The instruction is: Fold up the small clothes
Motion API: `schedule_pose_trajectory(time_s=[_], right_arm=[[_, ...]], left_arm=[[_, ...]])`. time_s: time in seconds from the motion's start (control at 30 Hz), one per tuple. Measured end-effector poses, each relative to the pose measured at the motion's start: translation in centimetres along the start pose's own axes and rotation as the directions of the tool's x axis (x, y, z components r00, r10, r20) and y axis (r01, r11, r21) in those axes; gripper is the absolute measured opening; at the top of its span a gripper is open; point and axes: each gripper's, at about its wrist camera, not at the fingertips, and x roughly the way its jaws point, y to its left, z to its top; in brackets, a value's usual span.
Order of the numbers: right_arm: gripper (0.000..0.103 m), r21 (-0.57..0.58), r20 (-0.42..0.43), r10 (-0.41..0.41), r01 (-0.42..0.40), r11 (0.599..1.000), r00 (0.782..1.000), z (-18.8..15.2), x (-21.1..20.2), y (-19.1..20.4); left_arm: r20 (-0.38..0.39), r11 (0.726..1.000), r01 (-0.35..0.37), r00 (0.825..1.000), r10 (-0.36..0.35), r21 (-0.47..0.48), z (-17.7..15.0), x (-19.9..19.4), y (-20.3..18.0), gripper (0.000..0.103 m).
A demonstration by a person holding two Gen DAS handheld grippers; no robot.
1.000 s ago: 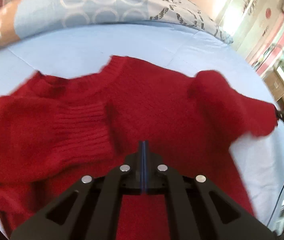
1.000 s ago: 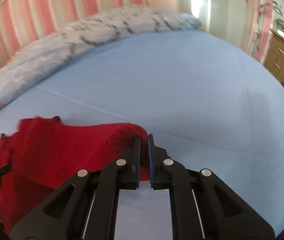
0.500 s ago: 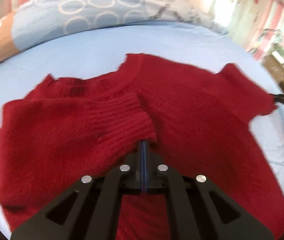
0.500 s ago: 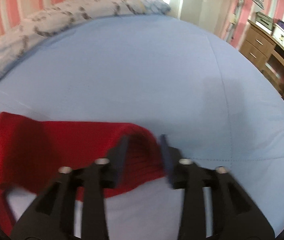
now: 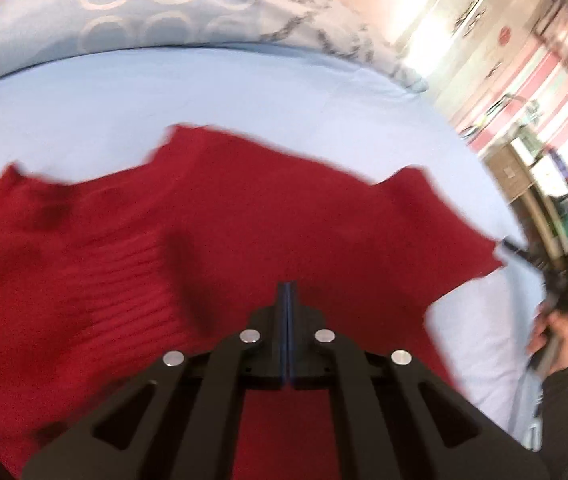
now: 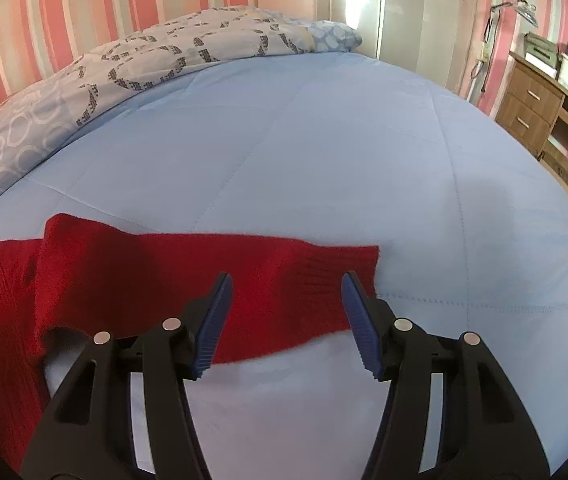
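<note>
Left wrist view: a red sweater (image 5: 284,240) lies flat on a light blue bed (image 5: 244,92), neckline toward the pillows; the left gripper (image 5: 286,292) hovers pressed closed, empty. Right wrist view: one sleeve (image 6: 244,280) stretches sideways, cuff pointing right, and the right gripper (image 6: 286,284) has just been opening, its jaws straddling the cuff without pressing.

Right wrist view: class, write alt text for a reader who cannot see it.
An open right claw hovers over the cuffed sleeve of a red sweater, which lies flat on a light blue bed cover; its jaws have just been opening. A patterned quilt lies beyond.
</note>
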Motion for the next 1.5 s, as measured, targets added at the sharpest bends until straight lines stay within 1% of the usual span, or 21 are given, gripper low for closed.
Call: schedule_pose_trajectory(time_s=[0.07,0.13,0.17,0.2,0.23,0.3,0.37,0.47,0.57,0.7,0.8,0.87,0.9,0.93,1.03,1.13,1.2,1.27,1.37,1.43,1.5], right_arm=[[0.058,0.015,-0.002,0.007,-0.007,1.0,1.0,-0.1,-0.2,-0.7],[0.062,0.028,-0.005,0.034,-0.034,0.999,0.999,-0.3,-0.5,-1.2],[0.067,0.029,0.0,0.043,-0.043,0.999,0.999,-0.4,-0.8,-1.5],[0.068,0.026,0.008,0.04,-0.041,0.999,0.999,-0.5,-1.2,-1.7],[0.069,0.019,0.011,0.033,-0.033,0.999,0.999,-0.6,-1.4,-1.8],[0.069,0.021,0.012,0.04,-0.04,0.999,0.999,-0.7,-1.5,-1.9],[0.069,0.032,0.015,0.059,-0.059,0.998,0.998,-1.0,-1.6,-1.8],[0.069,0.045,0.007,0.084,-0.085,0.995,0.996,-1.7,-1.3,-1.1],[0.069,0.033,-0.01,0.095,-0.094,0.995,0.995,-2.2,-0.9,-0.1],[0.069,0.021,-0.016,0.096,-0.095,0.995,0.995,-2.4,-0.8,0.5],[0.069,0.034,-0.017,0.098,-0.098,0.995,0.995,-2.4,-0.9,0.3],[0.069,0.038,-0.017,0.096,-0.096,0.995,0.995,-2.4,-0.9,0.2],[0.069,0.037,-0.018,0.096,-0.095,0.995,0.995,-2.4,-0.9,0.1],[0.069,0.035,-0.019,0.094,-0.093,0.995,0.995,-2.4,-0.9,0.1],[0.069,0.036,-0.022,0.098,-0.097,0.995,0.995,-2.7,-0.9,0.2],[0.069,0.044,-0.028,0.102,-0.1,0.994,0.994,-2.9,-0.8,0.0],[0.069,0.051,-0.025,0.107,-0.106,0.993,0.994,-3.0,-0.7,-0.1],[0.069,0.053,-0.023,0.108,-0.106,0.993,0.994,-3.0,-0.7,-0.3],[0.069,0.074,-0.026,0.111,-0.109,0.991,0.993,-3.1,-0.5,-0.9],[0.069,0.084,-0.029,0.116,-0.113,0.99,0.993,-3.1,-0.5,-1.3],[0.069,0.086,-0.029,0.112,-0.109,0.99,0.993,-3.1,-0.7,-1.8]], left_arm=[[0.004,0.998,0.064,0.998,-0.064,-0.022,1.0,1.4,-2.1,0.0],[0.016,0.999,-0.038,0.999,0.038,-0.007,1.7,2.2,-3.9,0.0],[0.034,0.989,-0.144,0.989,0.143,0.029,1.6,1.9,-5.0,0.0],[0.057,0.977,-0.206,0.977,0.203,0.048,1.3,1.3,-5.5,0.001],[0.073,0.98,-0.19,0.98,0.186,0.054,0.6,0.1,-5.3,0.004],[0.088,0.98,-0.188,0.979,0.182,0.07,-0.5,-1.5,-4.1,0.02],[0.096,0.969,-0.24,0.967,0.234,0.057,-1.4,-2.8,-1.3,0.057],[0.077,0.971,-0.239,0.968,0.237,0.023,-2.0,-3.7,2.7,0.072],[0.041,0.974,-0.213,0.977,0.21,0.083,-2.2,-3.1,3.6,0.08],[0.035,0.9,-0.356,0.933,0.359,0.252,-2.3,-0.5,2.7,0.079],[0.034,0.875,-0.383,0.92,0.391,0.295,-2.4,0.3,2.1,0.077],[0.025,0.894,-0.377,0.924,0.383,0.244,-2.0,-0.1,3.1,0.045],[0.002,0.924,-0.343,0.938,0.348,0.172,-1.4,-0.5,4.2,0.04],[-0.004,0.936,-0.328,0.943,0.332,0.13,-0.8,-0.8,5.2,0.02],[-0.016,0.959,-0.279,0.96,0.28,0.042,-0.2,-1.6,7.0,0.017],[0.013,0.958,-0.284,0.959,0.284,0.048,-0.4,-2.3,5.7,0.016],[0.057,0.976,-0.218,0.974,0.217,0.018,-0.1,-3.6,4.2,0.016],[0.094,0.993,-0.117,0.989,0.118,-0.017,0.8,-3.9,2.0,0.016],[0.106,0.999,-0.002,0.994,0.006,-0.034,2.6,-1.5,-2.0,0.016],[0.088,0.999,0.037,0.995,-0.037,-0.003,3.2,0.4,-5.0,0.016],[0.066,0.999,0.025,0.997,-0.027,0.036,3.5,2.5,-7.8,0.016]])
